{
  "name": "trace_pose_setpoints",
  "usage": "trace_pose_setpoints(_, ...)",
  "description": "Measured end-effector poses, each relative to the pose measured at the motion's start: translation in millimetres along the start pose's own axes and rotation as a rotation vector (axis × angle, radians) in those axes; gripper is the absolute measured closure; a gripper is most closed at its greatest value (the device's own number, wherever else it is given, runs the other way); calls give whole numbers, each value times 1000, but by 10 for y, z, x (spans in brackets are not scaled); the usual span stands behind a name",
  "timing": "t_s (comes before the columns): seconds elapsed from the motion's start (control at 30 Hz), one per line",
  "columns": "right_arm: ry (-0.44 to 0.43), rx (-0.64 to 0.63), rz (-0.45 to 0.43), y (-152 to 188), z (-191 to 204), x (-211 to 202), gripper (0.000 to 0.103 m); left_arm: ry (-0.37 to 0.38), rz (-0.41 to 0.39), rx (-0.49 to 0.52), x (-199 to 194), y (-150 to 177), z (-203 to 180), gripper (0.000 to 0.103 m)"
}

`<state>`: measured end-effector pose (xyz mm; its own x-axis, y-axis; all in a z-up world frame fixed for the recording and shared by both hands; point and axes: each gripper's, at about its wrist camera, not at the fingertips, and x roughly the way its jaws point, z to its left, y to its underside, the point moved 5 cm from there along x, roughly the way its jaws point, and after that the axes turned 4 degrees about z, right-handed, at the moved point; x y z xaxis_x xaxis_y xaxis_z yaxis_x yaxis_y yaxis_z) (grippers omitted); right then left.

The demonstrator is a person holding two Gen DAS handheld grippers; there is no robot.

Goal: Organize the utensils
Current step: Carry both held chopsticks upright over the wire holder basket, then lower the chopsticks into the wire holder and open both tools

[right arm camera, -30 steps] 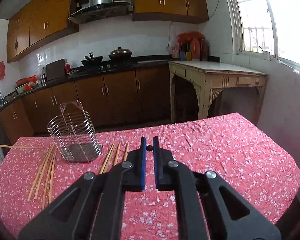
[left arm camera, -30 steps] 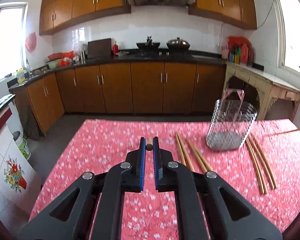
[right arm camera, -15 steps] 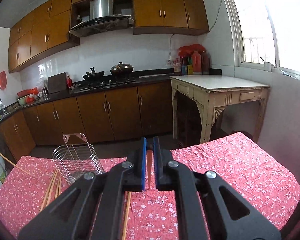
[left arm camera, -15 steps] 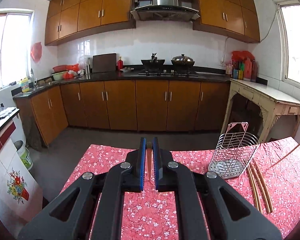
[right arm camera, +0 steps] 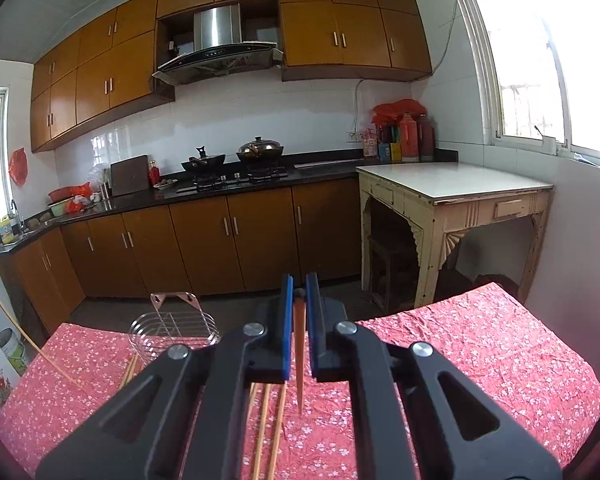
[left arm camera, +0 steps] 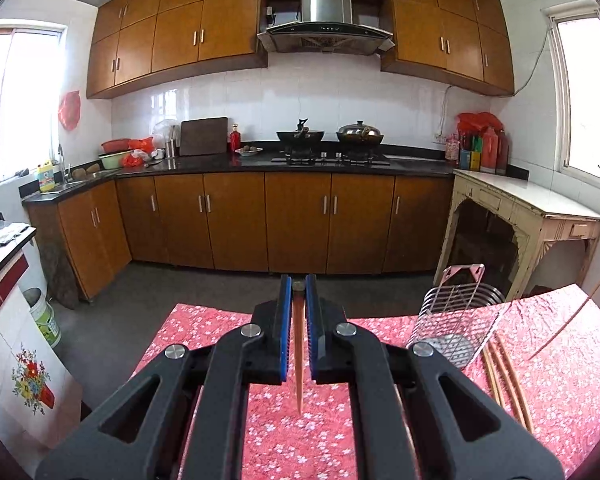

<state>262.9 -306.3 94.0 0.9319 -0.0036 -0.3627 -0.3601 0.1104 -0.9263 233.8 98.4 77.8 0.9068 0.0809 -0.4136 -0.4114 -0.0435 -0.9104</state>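
Both grippers have risen clear of the red floral tablecloth [left arm camera: 228,344]: the left gripper [left arm camera: 299,288] is clamped on one chopstick [left arm camera: 299,360] hanging tip-down, and the right gripper [right arm camera: 299,290] is clamped on a second chopstick [right arm camera: 299,360] likewise. Farther off, loose chopsticks [right arm camera: 266,428] lie beside the wire utensil basket [left arm camera: 456,320], which now sits lower in both views. Judged from this, both sticks are picked up and await transfer to the basket.

We see a red cloth [left arm camera: 560,364] with a small white flower print over the desk. Our tongs are black with blue pads [left arm camera: 285,320], and each pair clamps an orange-brown chopstick [left arm camera: 299,344]. The wire holder [left arm camera: 456,320] is silvery with a pink tab. Loose chopsticks [right arm camera: 266,424] are pale tan. The cupboards [left arm camera: 296,220] are brown, the worktop black.
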Motion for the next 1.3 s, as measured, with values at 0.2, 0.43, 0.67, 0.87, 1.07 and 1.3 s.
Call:
trace_pose_setpoints(0.2, -51, -22, -87, -524, 300, -166, 96, 67, -62, -7, -137, -438, -228, 96)
trace_pose_setpoints(0.43, -126, -45, -171, -1092, 729, -276, 96, 167, -181, -5, -370, -1087, -671, 96)
trace_pose_setpoints(0.67, -187, -66, -137, -1179, 1050, -60, 96, 212, -229, 6, -257, -1374, -1160, 96)
trace_pose_setpoints(0.87, -205, -81, -98, -1109, 1177, 211, 96, 194, -206, -16, 115, -1250, -1295, 96)
trace_pose_setpoints(1.07, -213, -89, -40, -946, 1252, 604, 95, 190, -150, -68, 536, -1101, -1286, 96)
trace_pose_setpoints(1.3, -226, -70, 56, -645, 1236, 1105, 95, 198, -61, -73, 940, -894, -1276, 96)
